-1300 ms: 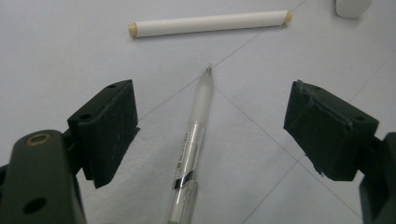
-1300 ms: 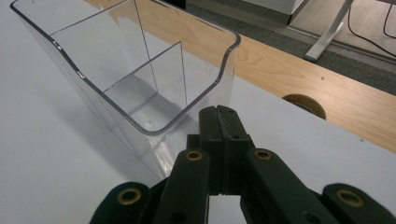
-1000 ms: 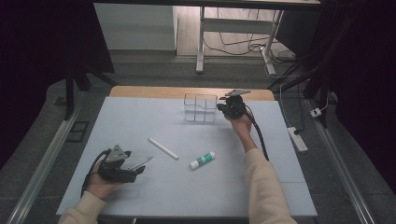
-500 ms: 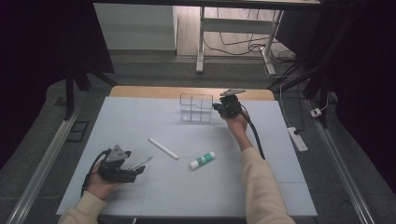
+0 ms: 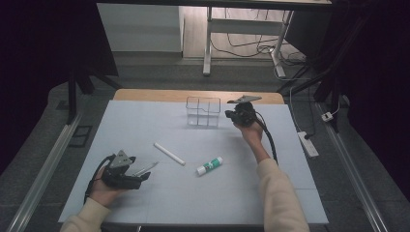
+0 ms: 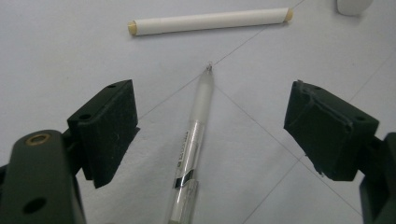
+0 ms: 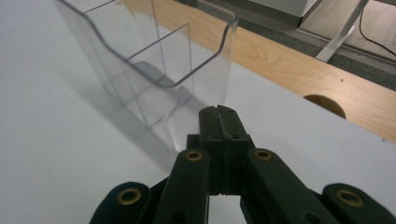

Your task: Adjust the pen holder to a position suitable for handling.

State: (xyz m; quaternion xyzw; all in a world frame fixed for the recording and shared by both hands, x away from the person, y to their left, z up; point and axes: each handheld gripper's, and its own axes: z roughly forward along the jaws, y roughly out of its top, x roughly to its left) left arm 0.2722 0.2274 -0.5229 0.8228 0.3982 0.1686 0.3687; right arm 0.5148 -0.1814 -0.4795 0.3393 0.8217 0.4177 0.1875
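Observation:
A clear pen [image 6: 194,140] lies on the table between the wide-apart jaws of my left gripper [image 6: 215,112], and neither pad touches it. In the high view the left gripper [image 5: 138,175] rests at the near left with the pen [image 5: 146,168] at its tips. Beyond the pen lies a white stick [image 6: 210,21]. My right gripper [image 7: 219,112] is shut with nothing between its jaws, its tip right at the near corner of a clear divided box [image 7: 154,60]. In the high view the right gripper [image 5: 228,115] sits just right of the box [image 5: 203,111].
A glue stick [image 5: 210,166] with a green label lies mid-table, right of the white stick [image 5: 169,153]. The pale mat [image 5: 290,145] covers a wooden table whose bare strip [image 7: 289,60] and a round hole [image 7: 324,103] run behind the box.
The right hand has shifted only slightly beside the clear box. The left hand and the things on the table have stayed put.

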